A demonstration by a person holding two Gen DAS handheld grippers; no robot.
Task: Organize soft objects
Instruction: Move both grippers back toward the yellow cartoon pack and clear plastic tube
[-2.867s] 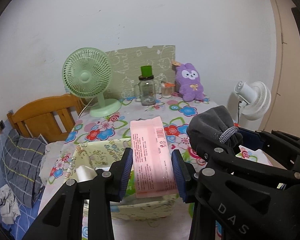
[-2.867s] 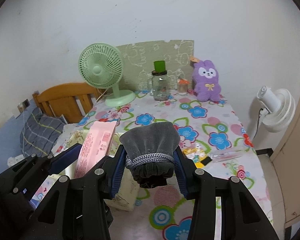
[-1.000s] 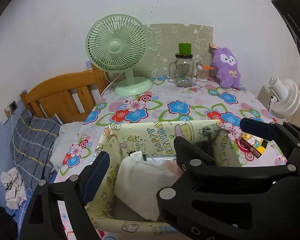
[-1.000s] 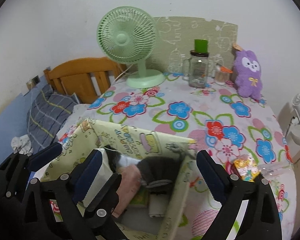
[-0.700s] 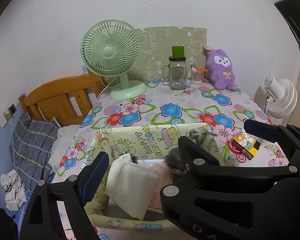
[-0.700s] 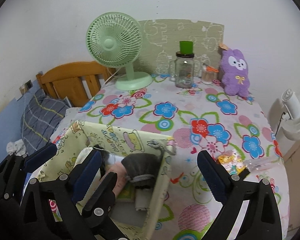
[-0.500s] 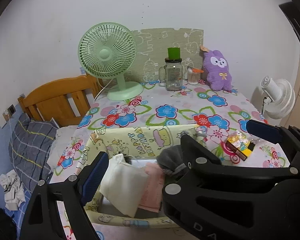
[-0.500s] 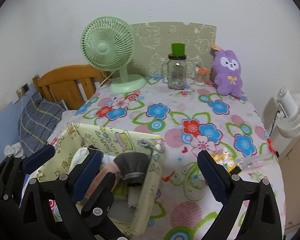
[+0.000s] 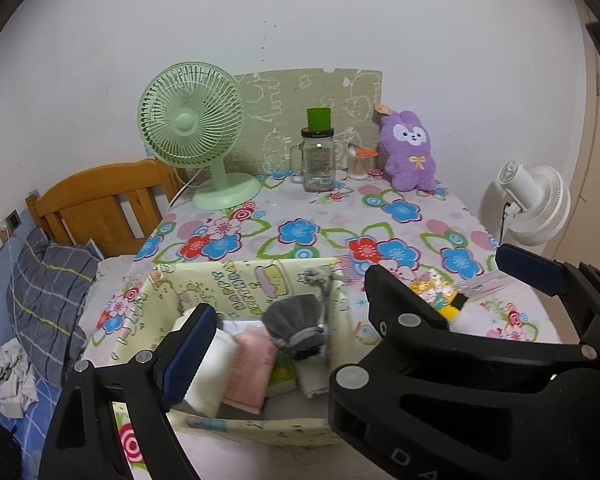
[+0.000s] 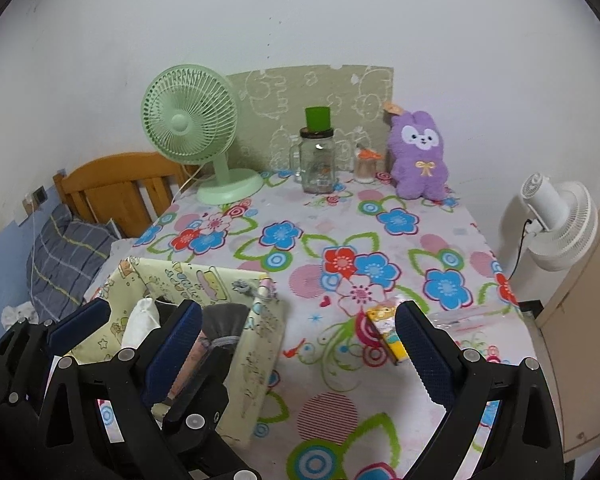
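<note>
Grey pouch [image 9: 296, 322] and pink pack [image 9: 246, 364] sat inside the yellow fabric bin [image 9: 236, 284] at 6 o'clock on the floral table [image 9: 320, 216], white cloth [image 9: 208, 368] beside them. Left gripper [image 9: 284, 320] and right gripper [image 10: 296, 336] both gaped wide, holding nothing. Risk: the bin's soft wall could snag a finger and tip or collapse; the pouch, perched on top, might roll out. Versus 2.9 s ago, each gripper had clamped an item; both were now dropped in, grippers backed off.
</note>
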